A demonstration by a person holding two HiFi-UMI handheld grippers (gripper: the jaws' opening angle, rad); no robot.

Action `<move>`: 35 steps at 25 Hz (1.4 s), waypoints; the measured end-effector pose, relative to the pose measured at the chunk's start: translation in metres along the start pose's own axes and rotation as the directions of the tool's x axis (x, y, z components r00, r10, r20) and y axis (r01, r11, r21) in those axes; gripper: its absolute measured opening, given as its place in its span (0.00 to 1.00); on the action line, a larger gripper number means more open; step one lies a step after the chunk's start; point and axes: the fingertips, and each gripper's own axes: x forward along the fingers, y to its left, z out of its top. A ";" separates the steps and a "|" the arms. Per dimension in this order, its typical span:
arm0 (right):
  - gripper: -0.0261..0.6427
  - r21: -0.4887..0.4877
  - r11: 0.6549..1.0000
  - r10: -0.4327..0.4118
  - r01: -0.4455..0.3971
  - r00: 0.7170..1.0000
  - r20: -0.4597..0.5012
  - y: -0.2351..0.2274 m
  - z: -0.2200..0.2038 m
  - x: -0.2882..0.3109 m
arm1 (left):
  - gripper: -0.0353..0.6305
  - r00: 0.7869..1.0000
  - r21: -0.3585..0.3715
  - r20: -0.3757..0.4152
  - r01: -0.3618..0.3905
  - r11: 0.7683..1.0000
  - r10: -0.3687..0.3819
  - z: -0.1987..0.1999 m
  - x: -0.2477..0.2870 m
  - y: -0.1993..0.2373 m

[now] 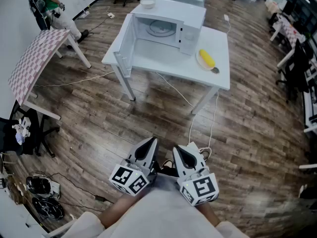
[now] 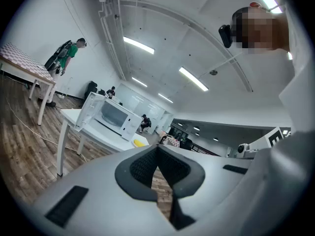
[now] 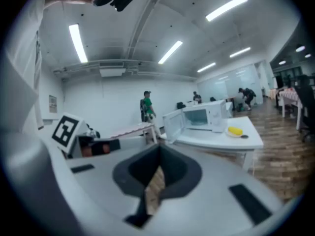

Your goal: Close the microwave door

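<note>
A white microwave (image 1: 168, 26) stands on a white table (image 1: 163, 63) far ahead of me. Its door (image 1: 125, 46) hangs wide open to the left, and the glass turntable shows inside. Both grippers are held low and close to the body, well short of the table. My left gripper (image 1: 151, 143) and right gripper (image 1: 177, 149) are shut with nothing between the jaws. The left gripper view shows its gripper (image 2: 157, 150) below the distant microwave (image 2: 115, 114) and open door (image 2: 88, 111). The right gripper view shows its gripper (image 3: 158, 150) with the microwave (image 3: 204, 117) beyond.
A plate with a yellow item (image 1: 206, 59) lies on the table right of the microwave, and a white bowl (image 1: 147, 3) sits on top. A checkered table (image 1: 34, 63) and a person in green (image 1: 47, 1) are at left. A cable (image 1: 198, 128) trails across the wooden floor.
</note>
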 end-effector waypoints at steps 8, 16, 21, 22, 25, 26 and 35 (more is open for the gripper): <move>0.07 -0.007 1.000 0.022 -0.022 1.000 -0.011 0.016 -0.006 0.003 | 0.08 1.000 -0.009 -0.014 -0.024 1.000 0.024 -0.004 -0.016 0.006; 0.07 0.037 0.997 0.061 -0.062 0.998 0.012 0.026 0.002 0.017 | 0.08 0.999 -0.010 -0.005 -0.035 0.999 0.035 0.007 -0.020 0.017; 0.07 0.051 0.997 0.059 -0.060 0.998 0.021 0.024 0.006 0.036 | 0.08 0.999 -0.015 -0.015 -0.038 0.999 0.037 0.011 -0.015 0.034; 0.07 0.054 0.997 0.057 -0.058 0.998 0.017 0.023 0.006 0.040 | 0.08 0.999 -0.018 -0.012 -0.042 0.999 0.041 0.014 -0.014 0.038; 0.07 0.060 0.997 0.041 -0.042 0.999 0.003 0.019 0.008 0.049 | 0.08 0.999 -0.030 0.002 -0.050 0.998 0.050 0.023 -0.012 0.045; 0.07 0.063 0.997 0.038 -0.038 0.999 0.003 0.018 0.011 0.052 | 0.08 0.999 -0.033 0.000 -0.049 0.998 0.049 0.026 -0.010 0.047; 0.07 0.072 0.997 0.036 -0.035 0.999 -0.023 0.012 0.021 0.092 | 0.08 0.999 -0.053 -0.004 -0.053 0.997 0.053 0.047 0.011 0.076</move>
